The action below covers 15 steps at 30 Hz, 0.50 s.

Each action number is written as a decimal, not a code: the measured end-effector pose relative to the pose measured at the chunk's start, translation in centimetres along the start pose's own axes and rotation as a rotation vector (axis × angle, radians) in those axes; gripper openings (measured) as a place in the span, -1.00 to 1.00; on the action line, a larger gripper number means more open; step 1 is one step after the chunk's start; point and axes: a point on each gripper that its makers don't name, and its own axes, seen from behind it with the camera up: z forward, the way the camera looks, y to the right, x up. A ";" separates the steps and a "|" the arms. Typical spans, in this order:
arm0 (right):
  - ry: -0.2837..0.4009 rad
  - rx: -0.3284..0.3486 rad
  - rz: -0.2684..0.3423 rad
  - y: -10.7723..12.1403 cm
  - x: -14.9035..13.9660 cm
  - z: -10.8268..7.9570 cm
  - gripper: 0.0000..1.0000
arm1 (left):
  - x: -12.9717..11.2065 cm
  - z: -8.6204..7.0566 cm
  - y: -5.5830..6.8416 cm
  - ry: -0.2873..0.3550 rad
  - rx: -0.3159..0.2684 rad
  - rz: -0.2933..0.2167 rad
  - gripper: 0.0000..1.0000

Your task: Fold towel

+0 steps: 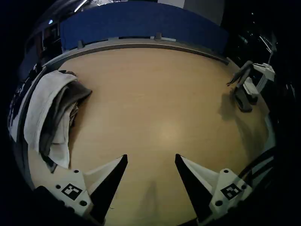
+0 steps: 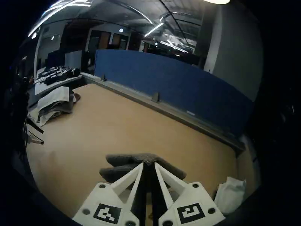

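Far off to the left of the left gripper, a pile of towels, white + grey, is sitting bunched at the desk edge w/ nothing touching it. The left gripper itself is hovering over bare wood, fingers spread wide and holding nothing. Way off to its right, the grey towel is sitting crumpled near the desk's far corner.

From the right gripper side, the fingers are pinching nearly together on a fold of that grey towel, which is bunching up right at the tips. Down to its right a white cloth is lying at the desk edge, apart from the towel.

IMO this is the pick-up/lay-out step, w/ no fold started yet. Next move prob needs the towel brought to the open middle and spread flat, w/ the left gripper coming over to take a 2nd corner.

The surface is smooth tan wood, mostly bare. A blue partition is running along the back edge, w/ a dim office and ceiling lights beyond.
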 end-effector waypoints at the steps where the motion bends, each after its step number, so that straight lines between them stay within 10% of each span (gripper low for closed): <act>1: -0.002 -0.007 -0.002 0.7 -0.1 0.1 -0.90 | 0.0 0.0 0.0 0.000 0.001 0.000 0.88; 15: -0.037 -0.084 -0.017 8.6 -1.0 1.1 -0.90 | 0.3 0.8 0.7 -0.005 0.009 0.000 0.88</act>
